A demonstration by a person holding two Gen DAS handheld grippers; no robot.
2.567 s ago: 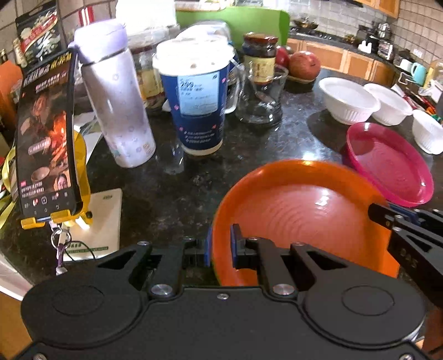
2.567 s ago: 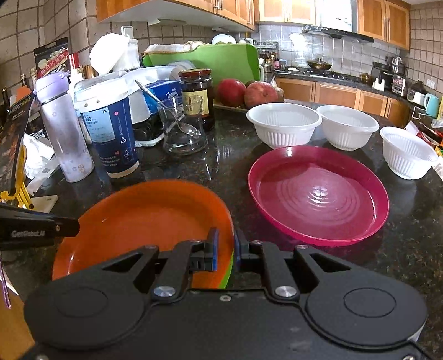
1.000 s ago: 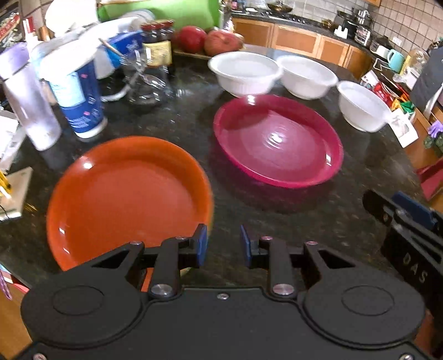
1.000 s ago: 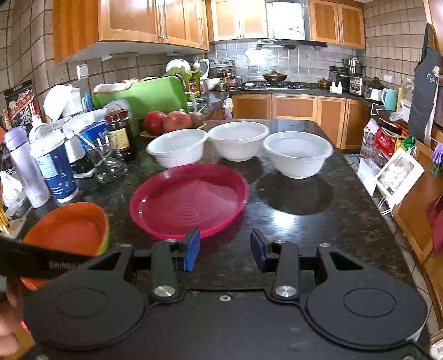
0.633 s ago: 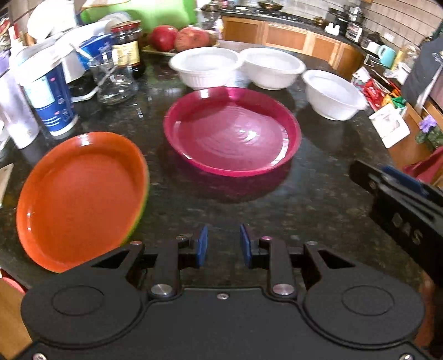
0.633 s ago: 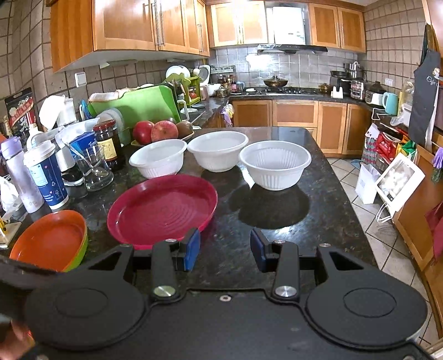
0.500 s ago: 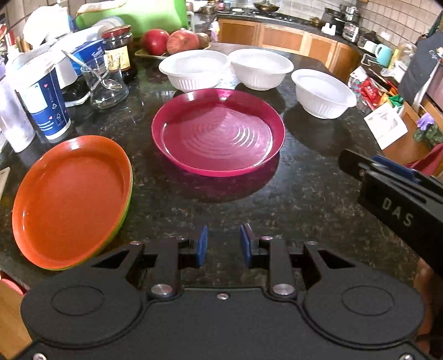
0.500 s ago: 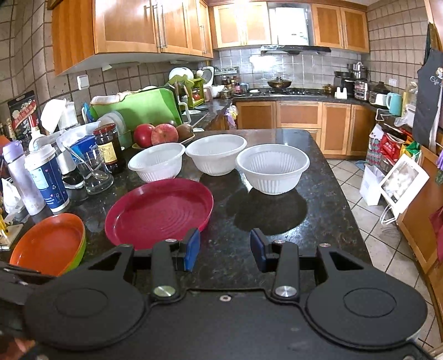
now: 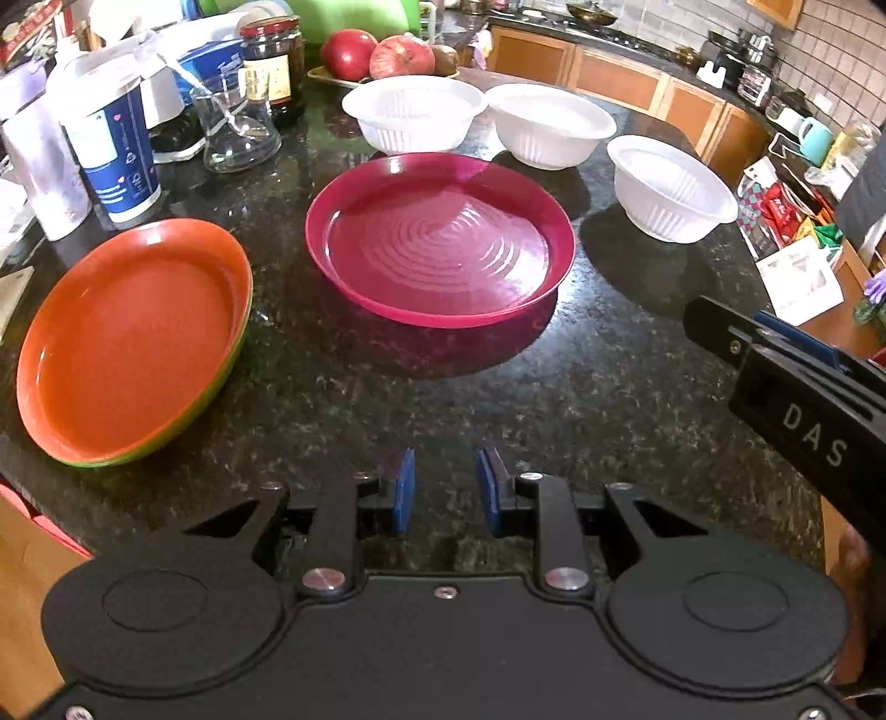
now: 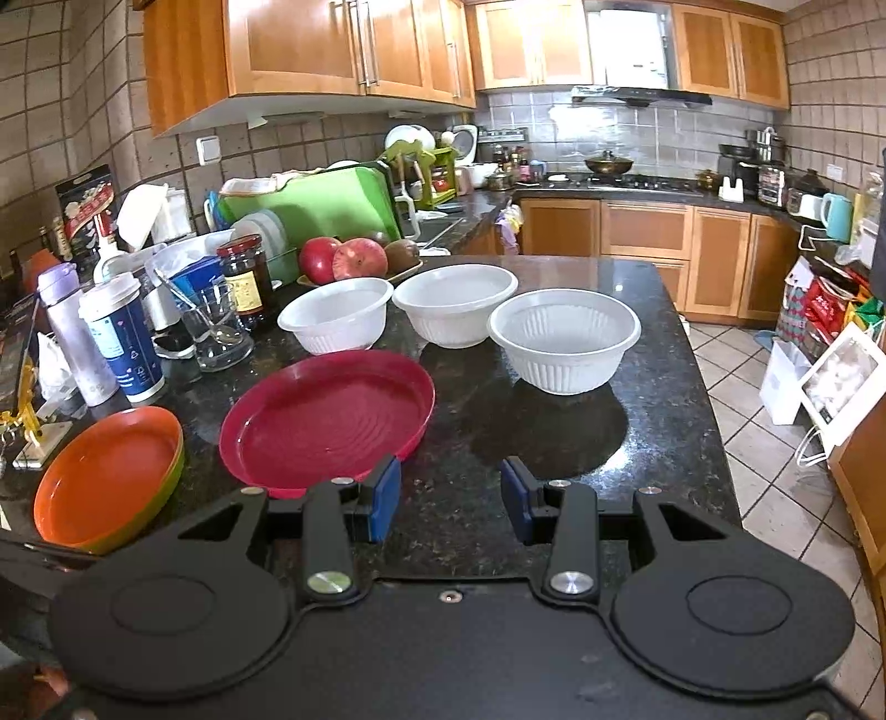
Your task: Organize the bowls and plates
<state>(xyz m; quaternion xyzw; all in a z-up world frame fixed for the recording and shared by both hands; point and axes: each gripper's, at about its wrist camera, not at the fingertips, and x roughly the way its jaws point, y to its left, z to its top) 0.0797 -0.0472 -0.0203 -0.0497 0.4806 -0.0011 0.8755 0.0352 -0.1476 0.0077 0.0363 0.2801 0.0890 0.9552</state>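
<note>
An orange plate [image 9: 133, 338] rests on a green one at the left of the dark granite counter [image 9: 609, 387]. A red plate [image 9: 440, 238] lies in the middle, with three white bowls [image 9: 412, 111] [image 9: 551, 124] [image 9: 673, 185] behind it. My left gripper [image 9: 446, 476] hovers over bare counter in front of the red plate; its jaws are closing with nothing between them. My right gripper [image 10: 449, 487] is open and holds nothing; it is just short of the red plate [image 10: 326, 418], with the nearest white bowl [image 10: 565, 338] beyond. The orange plate [image 10: 105, 476] shows at the left of that view.
A blue paper cup [image 9: 113, 149], a pale bottle [image 9: 39, 166], a glass with a spoon [image 9: 238, 133], a dark jar [image 9: 274, 66] and a dish of apples [image 9: 376, 52] crowd the back left. The counter's right edge [image 10: 703, 415] drops to a tiled floor.
Both grippers have let go of the orange plate and drawn back to the right. The red plate and the bowls now sit ahead. The left jaws have narrowed slightly.
</note>
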